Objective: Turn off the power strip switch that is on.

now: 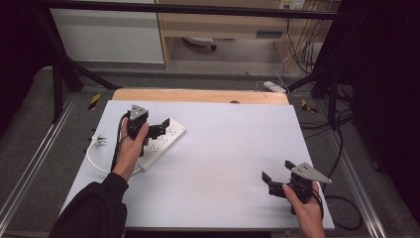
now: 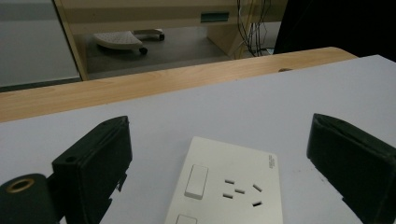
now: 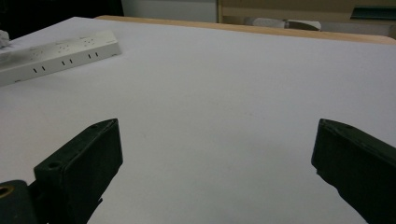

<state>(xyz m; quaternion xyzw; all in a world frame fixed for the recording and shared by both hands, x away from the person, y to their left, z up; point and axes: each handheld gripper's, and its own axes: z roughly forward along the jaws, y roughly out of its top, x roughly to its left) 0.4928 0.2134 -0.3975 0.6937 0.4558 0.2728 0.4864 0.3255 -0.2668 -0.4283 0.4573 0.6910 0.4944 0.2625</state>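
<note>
A white power strip (image 1: pixel 172 135) lies at the left of the white table top (image 1: pixel 223 153). My left gripper (image 1: pixel 159 131) hovers over its far end, open, with nothing between the jaws. In the left gripper view the strip's end (image 2: pixel 233 186), with a rocker switch and a socket, lies just below and between the wide-apart jaws of my left gripper (image 2: pixel 219 125). My right gripper (image 1: pixel 277 171) is held near the front right corner, open and empty. In the right gripper view my right gripper (image 3: pixel 218 128) faces bare table, with the strip (image 3: pixel 60 56) far off at the upper left.
The strip's white cable (image 1: pixel 91 159) loops off the table's left edge, its plug (image 1: pixel 100 140) lying there. A bare wooden band (image 1: pixel 198 95) runs along the far edge. Black frame posts, floor cables and another power strip (image 1: pixel 275 87) stand beyond the table.
</note>
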